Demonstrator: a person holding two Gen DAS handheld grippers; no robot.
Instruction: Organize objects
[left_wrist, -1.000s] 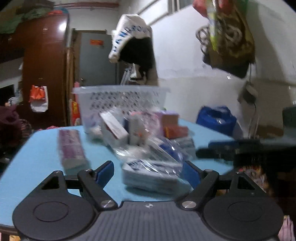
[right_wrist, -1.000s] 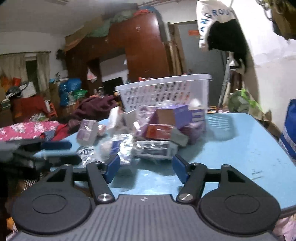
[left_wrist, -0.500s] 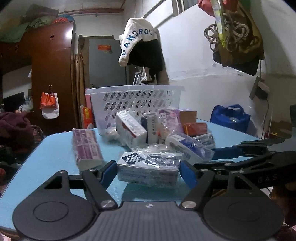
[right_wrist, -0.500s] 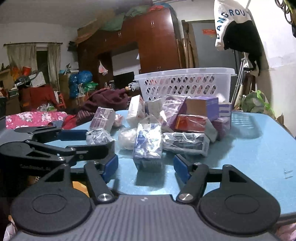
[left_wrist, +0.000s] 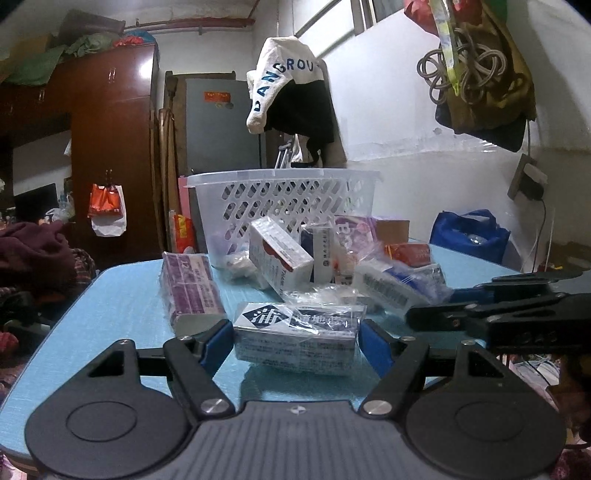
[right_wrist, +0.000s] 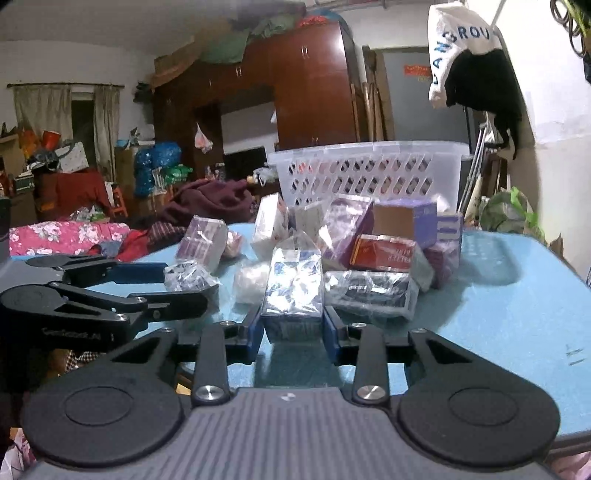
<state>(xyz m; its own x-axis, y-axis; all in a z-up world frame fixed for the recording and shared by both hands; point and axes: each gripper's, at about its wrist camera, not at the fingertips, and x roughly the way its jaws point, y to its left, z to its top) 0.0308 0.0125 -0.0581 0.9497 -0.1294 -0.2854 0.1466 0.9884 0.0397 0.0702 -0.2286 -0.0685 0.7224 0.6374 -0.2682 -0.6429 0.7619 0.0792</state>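
Right tool (right_wrist: 293, 334): pads pinched on a plastic-wrapped blue-and-white box (right_wrist: 293, 291), which sits upright on the blue bench (right_wrist: 517, 314) right between them. The jaws have just been closing, box in the gap, and both pads now press its sides. Box not lifted yet, bottom looks to be on the bench.

Left tool (left_wrist: 295, 341): jaws spread either side of a flat wrapped white box with dark print (left_wrist: 297, 338), lying on the bench between the pads. The pads look just beside its ends; I can't tell if they press, and there seems to be a slight gap on each side. These jaws have just been narrowing, box between them. I read it as not gripped yet.

Just ahead of the left tool and to its left: a long purple wrapped pack (left_wrist: 190, 291) lying flat. Ahead of the right tool and to its right: a dark wrapped box (right_wrist: 369, 293), with a red box (right_wrist: 384, 253) and a purple carton (right_wrist: 404, 221) stacked behind it. Further ahead: a loose heap of more small boxes and bagged items.

Far side of the heap: a white lattice basket (left_wrist: 284, 199) on the bench. It looks mostly empty through the holes, though the inside is not fully visible.

Progress, my judgement: early. Almost everything is out on the bench, nothing clearly sorted. Left to do: close the left grip, lift both boxes, carry them over the heap, presumably to the basket, then repeat for the rest of the pile.
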